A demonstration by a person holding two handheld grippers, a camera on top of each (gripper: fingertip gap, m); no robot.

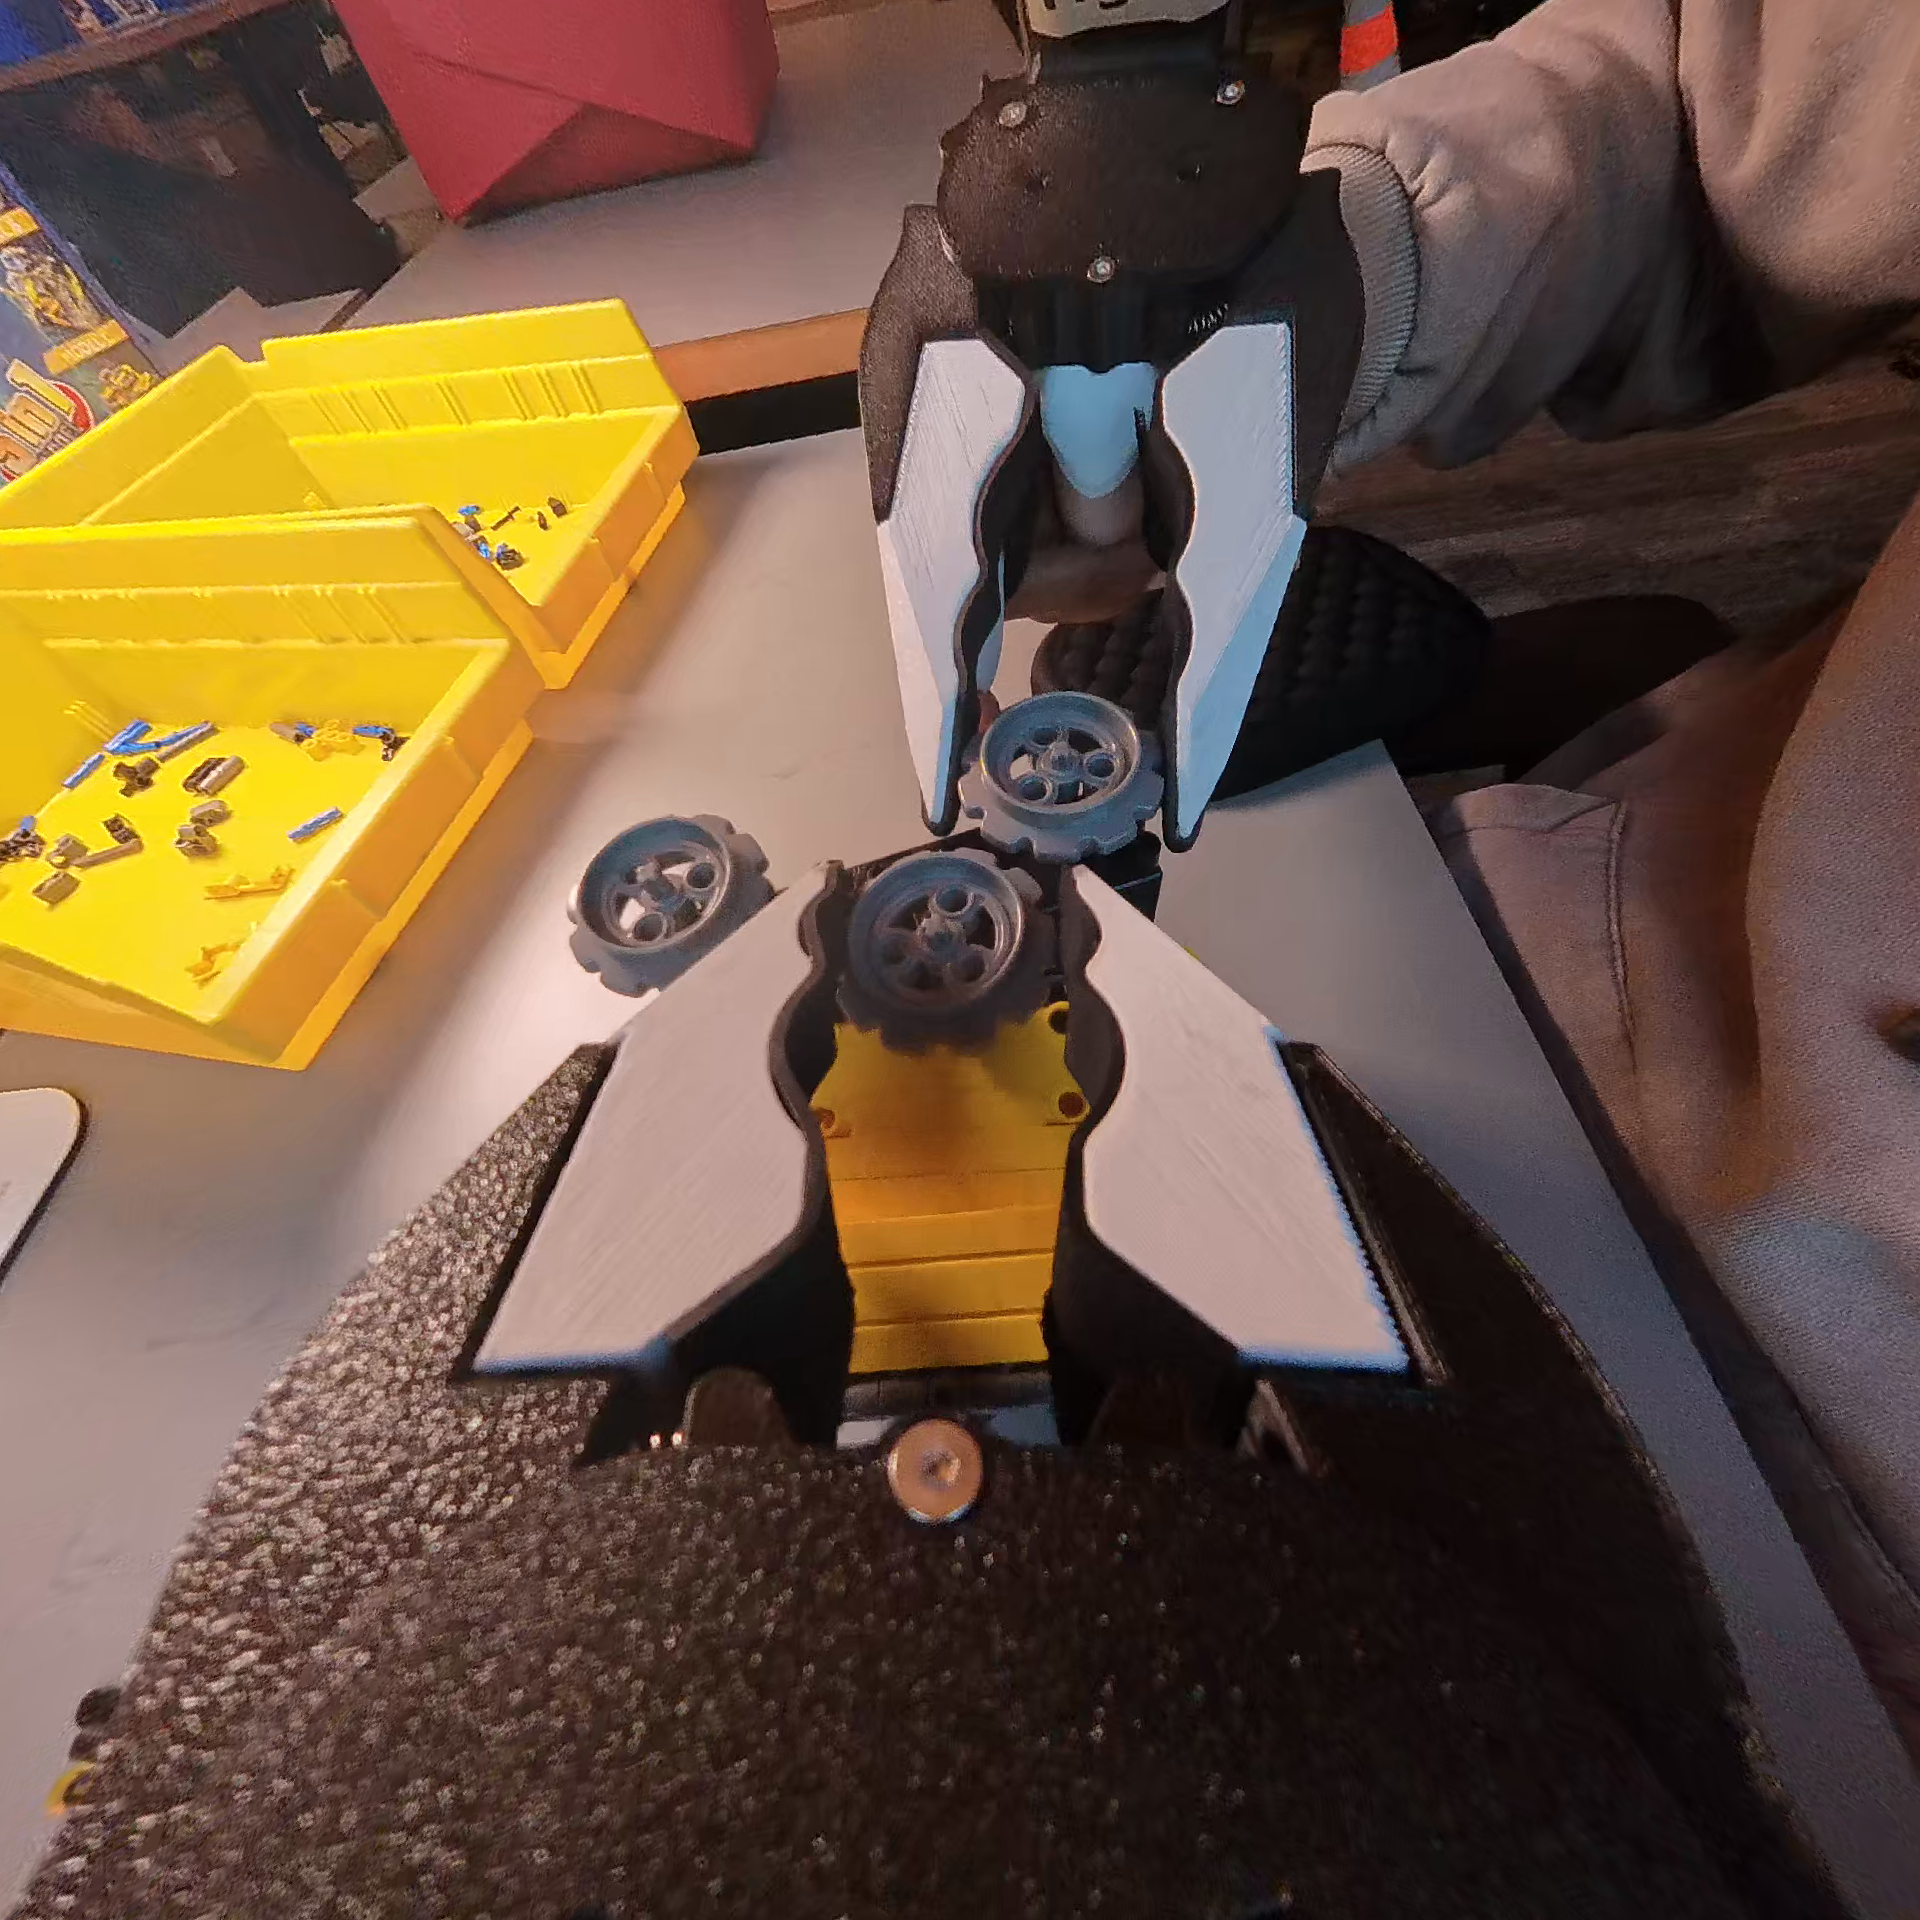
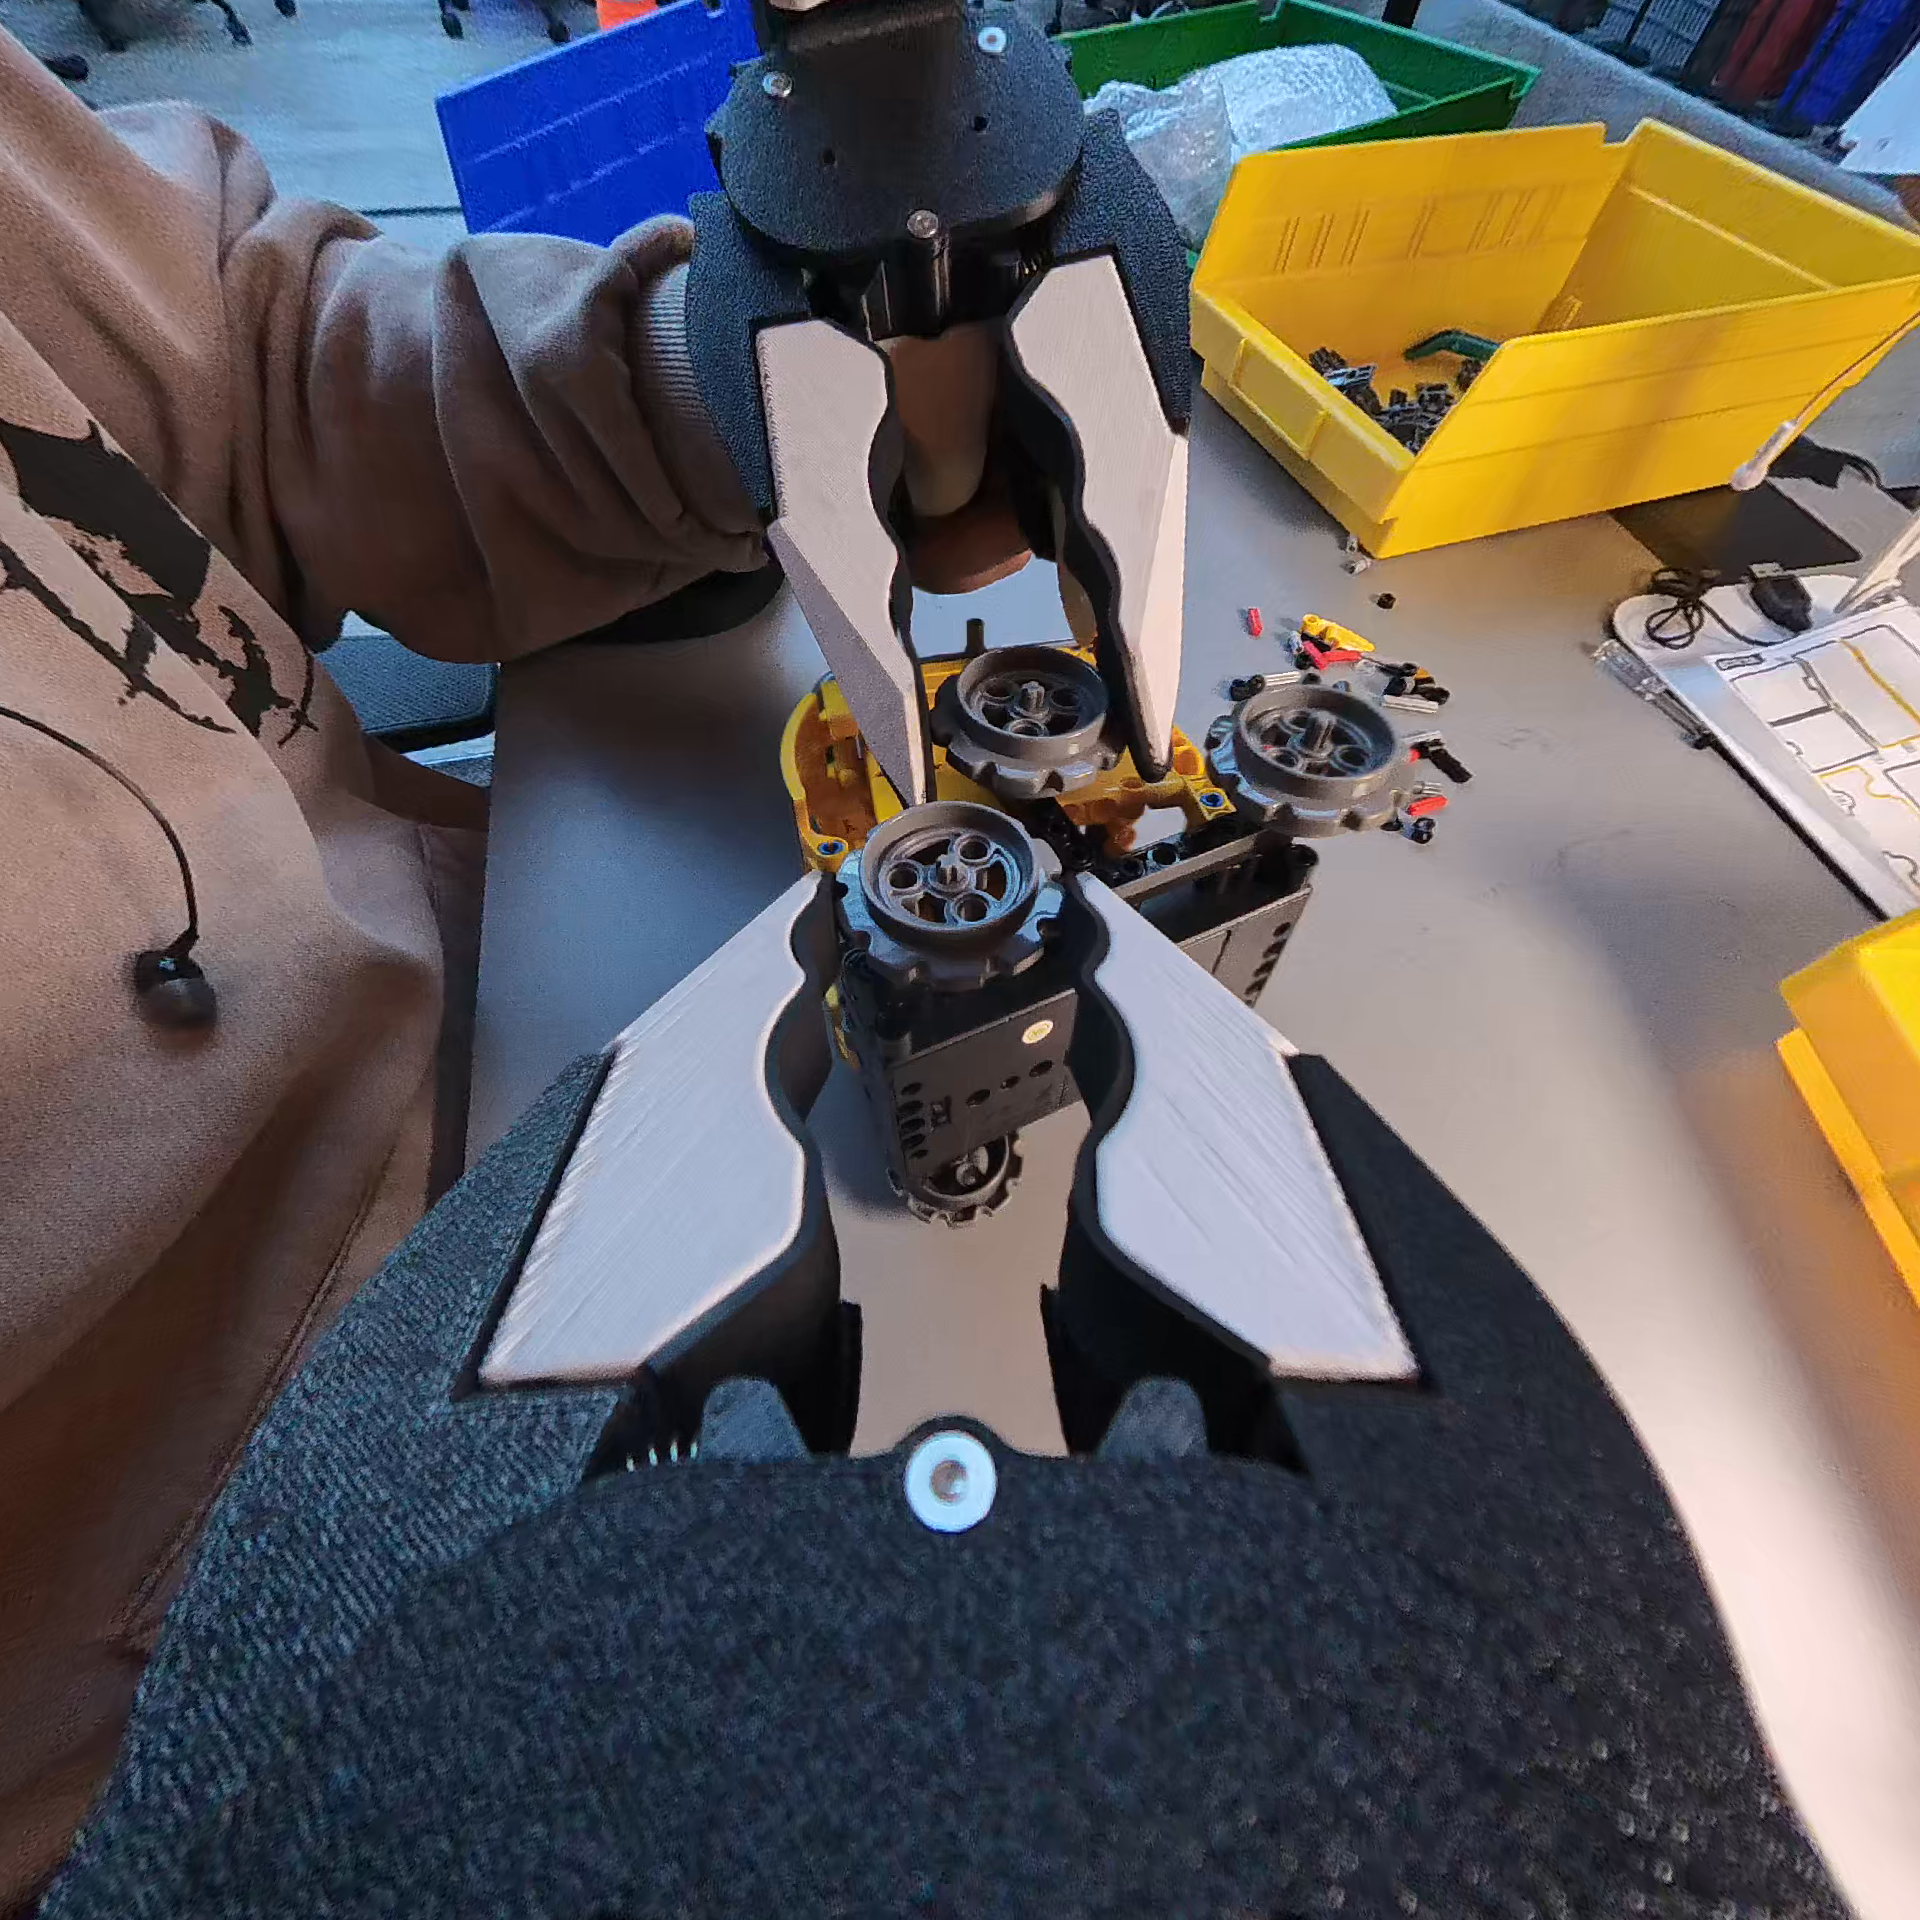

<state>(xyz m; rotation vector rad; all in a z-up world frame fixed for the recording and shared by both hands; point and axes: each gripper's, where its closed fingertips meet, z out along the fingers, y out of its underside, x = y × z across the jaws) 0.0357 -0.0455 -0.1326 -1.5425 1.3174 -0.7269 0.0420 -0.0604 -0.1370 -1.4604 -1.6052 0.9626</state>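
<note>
Left gripper (image 1: 940, 935): fingers narrowed around one grey toothed wheel (image 1: 935, 940) at the yellow end of the toy vehicle (image 1: 940, 1174); they look to be touching its rim on both sides.
Right gripper (image 2: 951, 914): drawn in on the wheel (image 2: 951, 883) at the black end of the same model, gripping it by the rim; in the left wrist view it (image 1: 1060, 800) comes from the far side, tips either side of that wheel (image 1: 1060, 764).
Where the model is: between the two grippers, over the grey table (image 2: 1507, 987); whether it rests on the surface or is lifted I cannot tell.
How it will handle: a snap-together plastic build, judged light and stiff, but joints and wheels could pop off if squeezed or twisted. The toothed rims give grip; the black block body (image 2: 966, 1081) looks the sturdier hold.
Wheels counted: four in the right wrist view, including one (image 2: 1314, 753) to the side and one low under the black block (image 2: 961, 1184).
Yellow bins: two in the left wrist view (image 1: 312, 582), holding small loose parts; one with dark parts in the right wrist view (image 2: 1558, 343), and the edge of another at its right margin.
Other bins: one blue (image 2: 592, 135), one green (image 2: 1351, 52).
Loose pieces: a small scatter of red, black and yellow pins (image 2: 1340, 655); too many and too small to count.
Paper sheet (image 2: 1818, 717): one, at the right.
</note>
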